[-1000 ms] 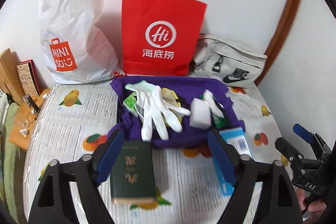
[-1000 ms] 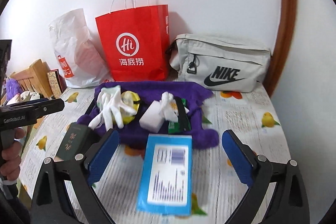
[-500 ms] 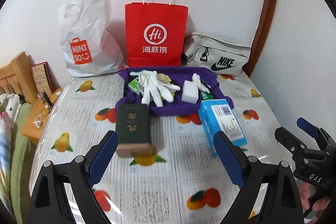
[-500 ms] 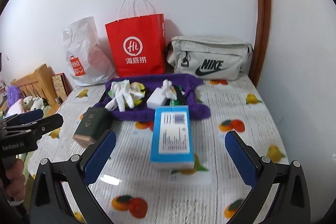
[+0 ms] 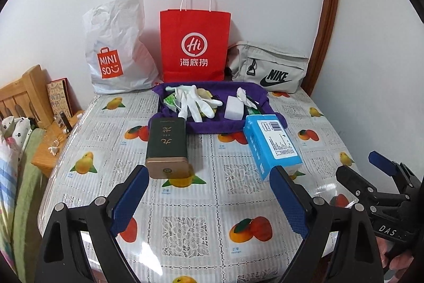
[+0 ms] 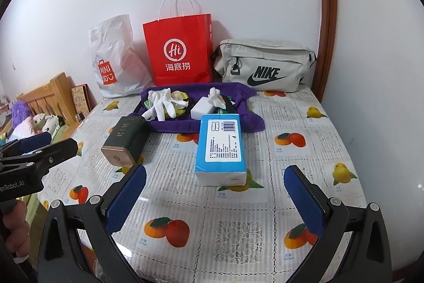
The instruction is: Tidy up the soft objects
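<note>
A purple cloth (image 5: 212,123) lies at the far side of the table (image 5: 190,227). On it are white gloves (image 5: 193,100), a white sponge block (image 5: 234,108) and a crumpled white tissue (image 5: 242,94). A dark green box (image 5: 167,145) and a blue tissue pack (image 5: 273,142) lie on the table in front of the cloth. My left gripper (image 5: 208,184) is open just short of the box, with only tablecloth between its fingers. My right gripper (image 6: 216,190) is open at the near end of the blue tissue pack (image 6: 221,145), touching nothing.
A white plastic bag (image 5: 116,49), a red paper bag (image 5: 194,44) and a grey waist bag (image 5: 267,68) stand against the wall. A wooden stand (image 5: 50,147) and bedding with plush toys (image 6: 45,121) lie off the table's left edge. A wall corner closes the right.
Both grippers have drawn back from the purple cloth. The green box and the blue pack, earlier between the fingers, now lie ahead of the fingertips.
</note>
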The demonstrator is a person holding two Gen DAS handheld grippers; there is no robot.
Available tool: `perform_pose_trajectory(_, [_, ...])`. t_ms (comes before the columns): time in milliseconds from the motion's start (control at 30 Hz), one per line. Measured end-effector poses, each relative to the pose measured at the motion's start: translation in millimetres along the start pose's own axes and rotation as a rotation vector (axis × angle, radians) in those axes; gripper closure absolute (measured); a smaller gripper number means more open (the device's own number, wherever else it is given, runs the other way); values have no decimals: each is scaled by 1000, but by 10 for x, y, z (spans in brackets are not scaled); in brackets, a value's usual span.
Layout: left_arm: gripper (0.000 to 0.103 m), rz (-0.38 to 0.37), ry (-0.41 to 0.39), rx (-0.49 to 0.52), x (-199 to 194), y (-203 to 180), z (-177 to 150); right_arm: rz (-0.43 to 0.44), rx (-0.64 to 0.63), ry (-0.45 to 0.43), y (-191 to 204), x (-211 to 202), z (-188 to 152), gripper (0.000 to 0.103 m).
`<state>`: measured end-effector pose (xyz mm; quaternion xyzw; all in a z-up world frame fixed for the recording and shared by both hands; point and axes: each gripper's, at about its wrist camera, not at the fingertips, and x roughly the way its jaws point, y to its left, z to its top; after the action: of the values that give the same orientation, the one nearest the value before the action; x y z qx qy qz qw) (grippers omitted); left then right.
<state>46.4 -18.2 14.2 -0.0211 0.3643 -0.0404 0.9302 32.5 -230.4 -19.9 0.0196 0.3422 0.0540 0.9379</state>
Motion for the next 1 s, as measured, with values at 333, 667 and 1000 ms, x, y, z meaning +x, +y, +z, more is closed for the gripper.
perform_pose_trajectory(333, [11,5,-2,2,-45,-21,-47,4,2,-14,13,-77,-45,1])
perform_pose_trajectory(667, [11,4,-1,0,-68,-13,-71,10,2,-16,41,-126,-71,1])
perform_pose_trajectory(1000, [11,0,-2,-1,-79,-17,-81,8,1,-17,49,-148,-70,1])
